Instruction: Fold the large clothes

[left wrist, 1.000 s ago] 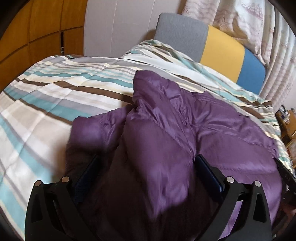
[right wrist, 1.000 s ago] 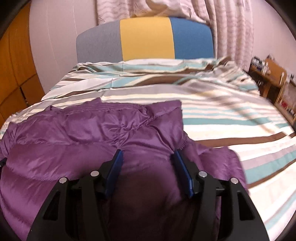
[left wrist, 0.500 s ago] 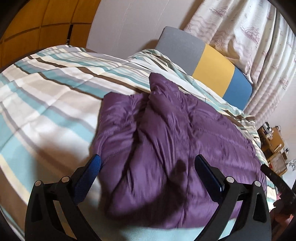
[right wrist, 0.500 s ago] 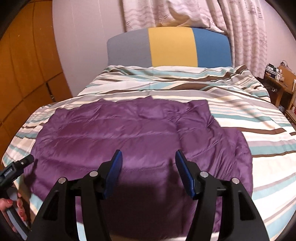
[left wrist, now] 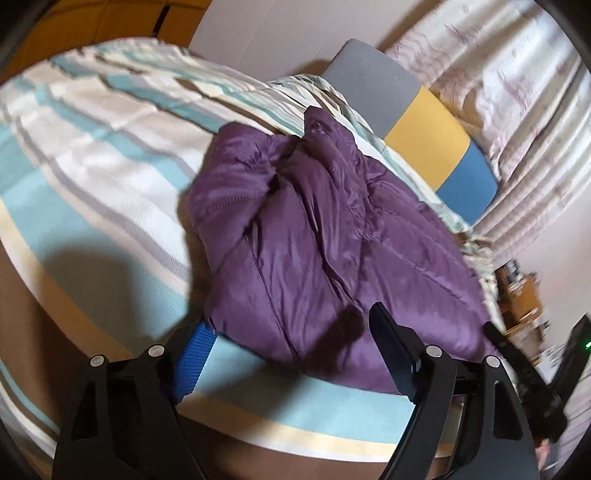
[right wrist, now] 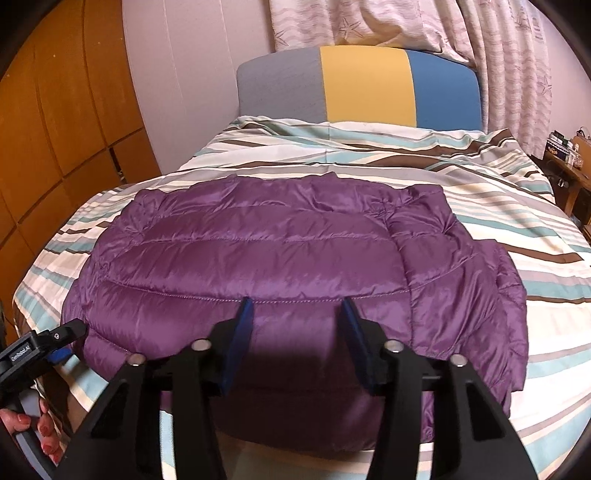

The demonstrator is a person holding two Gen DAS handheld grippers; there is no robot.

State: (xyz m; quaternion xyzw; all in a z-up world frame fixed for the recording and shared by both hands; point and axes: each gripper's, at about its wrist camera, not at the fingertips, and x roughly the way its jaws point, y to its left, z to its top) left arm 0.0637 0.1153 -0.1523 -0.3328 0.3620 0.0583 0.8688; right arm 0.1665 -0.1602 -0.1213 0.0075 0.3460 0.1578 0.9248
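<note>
A purple quilted down jacket (right wrist: 258, 254) lies folded into a wide rectangle on the striped bed; it also shows in the left wrist view (left wrist: 314, 236), rumpled at its left end. My left gripper (left wrist: 291, 332) is open and empty, held back off the jacket's near left corner over the bed's edge. It also shows in the right wrist view (right wrist: 44, 343) at the lower left. My right gripper (right wrist: 297, 310) is open and empty, just above the jacket's near edge. A sleeve part (right wrist: 491, 280) is folded along the right side.
The striped duvet (right wrist: 498, 177) covers the bed. A grey, yellow and blue headboard (right wrist: 365, 85) stands at the back. Wooden wardrobe doors (right wrist: 55, 122) are on the left, curtains (right wrist: 461, 26) behind, a small wooden shelf (right wrist: 569, 166) on the right.
Both grippers have pulled back and up from the jacket toward the foot of the bed. The jacket now lies released and flat, seen in full.
</note>
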